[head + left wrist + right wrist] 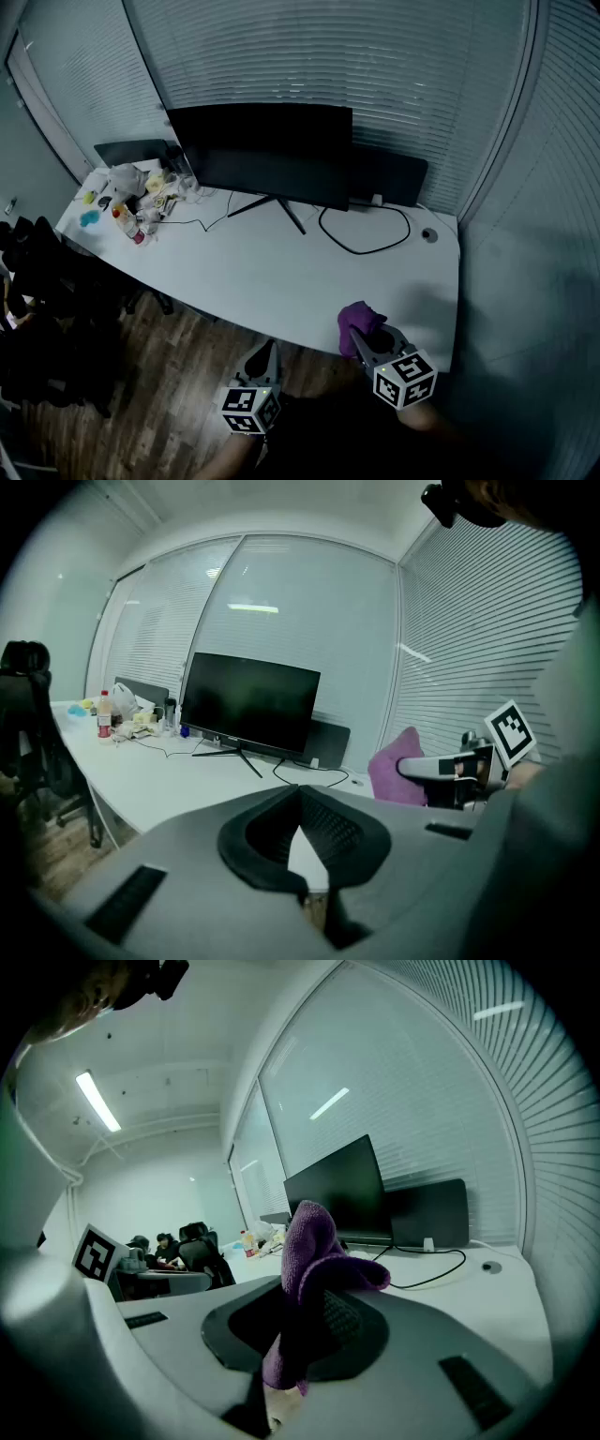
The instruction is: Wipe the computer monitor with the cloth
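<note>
The cloth (pixel 359 322) is purple, the monitor (pixel 267 150) and cable (pixel 366 247) black, the desk (pixel 272 272) white, the floor (pixel 169 375) brown wood-grain.

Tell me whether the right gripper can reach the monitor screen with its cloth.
Likely yes: right gripper, shut on the purple cloth, faces the monitor across open desk; nothing stands between.

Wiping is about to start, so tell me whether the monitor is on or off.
Off, it seems: the monitor screen is plain black in all three views, with no picture on it.
</note>
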The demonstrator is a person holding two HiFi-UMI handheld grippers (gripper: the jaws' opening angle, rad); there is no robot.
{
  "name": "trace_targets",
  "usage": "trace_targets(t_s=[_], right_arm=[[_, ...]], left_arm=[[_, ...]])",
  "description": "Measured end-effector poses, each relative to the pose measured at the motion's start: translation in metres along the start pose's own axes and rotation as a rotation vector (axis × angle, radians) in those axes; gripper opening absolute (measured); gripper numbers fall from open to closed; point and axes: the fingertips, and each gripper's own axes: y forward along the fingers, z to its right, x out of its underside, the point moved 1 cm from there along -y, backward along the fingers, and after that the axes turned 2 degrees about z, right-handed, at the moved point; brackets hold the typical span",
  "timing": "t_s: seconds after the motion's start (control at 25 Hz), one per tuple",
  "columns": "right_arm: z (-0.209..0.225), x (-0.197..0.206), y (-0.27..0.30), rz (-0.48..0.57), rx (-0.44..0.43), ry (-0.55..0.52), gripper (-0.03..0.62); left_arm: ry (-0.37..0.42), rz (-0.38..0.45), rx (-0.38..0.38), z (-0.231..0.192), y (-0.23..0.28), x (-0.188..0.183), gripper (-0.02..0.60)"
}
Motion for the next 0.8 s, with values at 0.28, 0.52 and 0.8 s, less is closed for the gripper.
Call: trace_targets(t_s=[0.28,0.52,0.8], right_arm=[[0.004,-0.001,0.004,-0.003,-0.002,-0.005,0.072],[0.006,-0.002,0.006,0.006,0.001,0.003,0.073],[0.011,0.002,0.012,-0.007,0.011,0.01,0.072]], left_arm=[[-0.001,0.002,-0.003,-0.001,0.004,-0.001,0.006],[-0.005,-0.005,-0.003,-0.004,0.006,0.001,0.006],[0.003,-0.018,0.015,-0.002,0.014,0.003,0.006]])
